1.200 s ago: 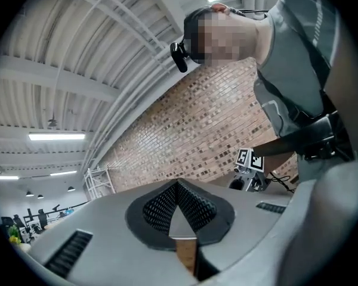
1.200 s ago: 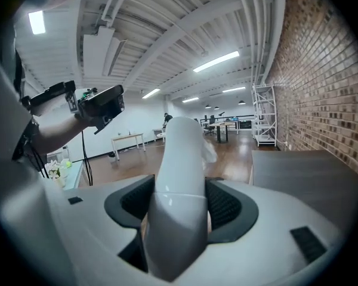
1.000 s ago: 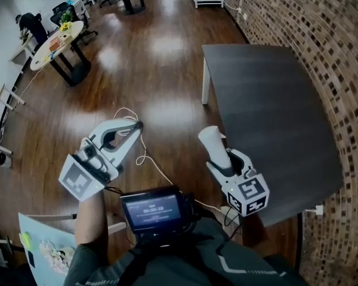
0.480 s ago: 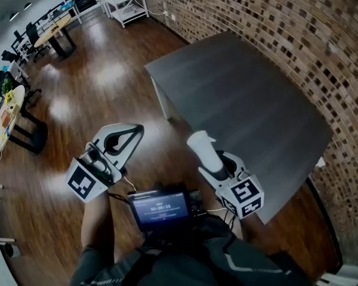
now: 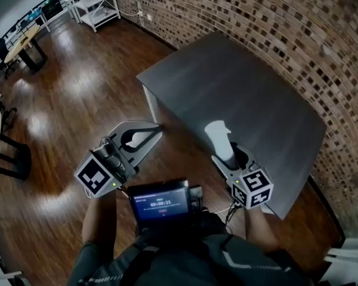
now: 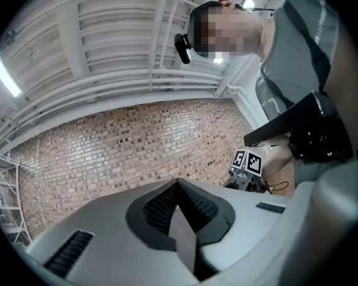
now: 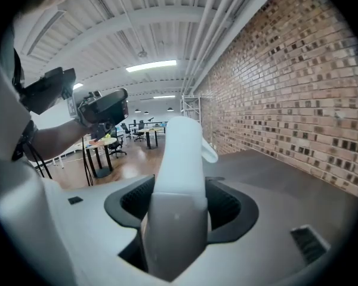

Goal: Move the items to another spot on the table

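Note:
My right gripper (image 5: 228, 154) is shut on a tall white plastic bottle-like item (image 5: 219, 137). It stands up between the jaws and hangs over the near edge of the dark grey table (image 5: 250, 94). In the right gripper view the white item (image 7: 180, 171) fills the gap between the dark pads (image 7: 230, 206), with a small spout near its top. My left gripper (image 5: 154, 133) is shut with nothing in it, held over the wooden floor left of the table. In the left gripper view its jaws (image 6: 180, 218) meet along one seam and point up at the brick wall.
A brick wall (image 5: 286, 22) runs behind and right of the table. A white shelf rack (image 5: 92, 2) stands at the far left. A small screen (image 5: 161, 202) sits on the person's chest. Office tables and chairs (image 5: 24, 46) stand far across the wooden floor.
The view has swung toward the table and brick wall. Both grippers have come closer to the table, and the right one now holds the white item over its near edge.

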Motion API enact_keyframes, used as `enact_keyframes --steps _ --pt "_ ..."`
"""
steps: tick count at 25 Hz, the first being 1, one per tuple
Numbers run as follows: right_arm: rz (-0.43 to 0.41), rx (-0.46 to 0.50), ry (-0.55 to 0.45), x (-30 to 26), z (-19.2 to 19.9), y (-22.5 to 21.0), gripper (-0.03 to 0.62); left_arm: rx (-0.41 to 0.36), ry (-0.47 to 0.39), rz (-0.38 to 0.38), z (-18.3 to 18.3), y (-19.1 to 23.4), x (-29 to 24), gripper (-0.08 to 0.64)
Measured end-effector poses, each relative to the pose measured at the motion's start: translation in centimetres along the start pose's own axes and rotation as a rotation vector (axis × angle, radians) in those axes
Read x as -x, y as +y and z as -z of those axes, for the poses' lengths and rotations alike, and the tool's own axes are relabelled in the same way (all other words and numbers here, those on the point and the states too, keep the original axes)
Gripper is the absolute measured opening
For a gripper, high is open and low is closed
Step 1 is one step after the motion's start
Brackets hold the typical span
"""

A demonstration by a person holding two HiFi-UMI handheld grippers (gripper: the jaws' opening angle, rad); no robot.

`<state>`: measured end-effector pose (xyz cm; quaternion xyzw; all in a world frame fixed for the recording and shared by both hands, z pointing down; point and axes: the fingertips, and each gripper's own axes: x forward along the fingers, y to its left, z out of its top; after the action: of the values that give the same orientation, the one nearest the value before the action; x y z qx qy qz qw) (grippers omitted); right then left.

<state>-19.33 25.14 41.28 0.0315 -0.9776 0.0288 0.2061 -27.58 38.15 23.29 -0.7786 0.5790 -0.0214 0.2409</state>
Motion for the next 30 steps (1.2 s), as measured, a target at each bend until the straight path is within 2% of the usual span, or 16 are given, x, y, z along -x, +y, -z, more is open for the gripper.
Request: enact_keyframes --steps 5,10,15,18,23,30 --pt "0.055 -0.035 0.003 -4.5 -2.6 0.2 0.273 0.003 0.012 0.027 0.3 4.2 2.7 -0.006" --pt "0.097 -0.063 0.009 -8.5 -4.6 0.0 0.273 0.031 0.014 0.0 1.2 10.1 5.2 -0.006" --pt "0.147 -0.097 -0.006 -12.0 -6.1 -1.3 0.273 0.053 -0.022 -0.005 2.6 14.4 6.4 -0.006" --pt "0.188 -0.124 0.01 -13.9 -6.3 -3.5 0.273 0.084 -0.047 0.02 3.9 16.1 5.3 -0.006" --pt "0.252 -0.18 0.017 -17.1 -6.1 -7.8 0.273 0.114 -0.037 0.1 8.0 18.8 2.1 -0.006" --pt "0.307 -0.262 0.024 -22.4 -5.6 -14.4 0.273 0.163 -0.031 0.178 13.7 25.5 -4.4 -0.006"
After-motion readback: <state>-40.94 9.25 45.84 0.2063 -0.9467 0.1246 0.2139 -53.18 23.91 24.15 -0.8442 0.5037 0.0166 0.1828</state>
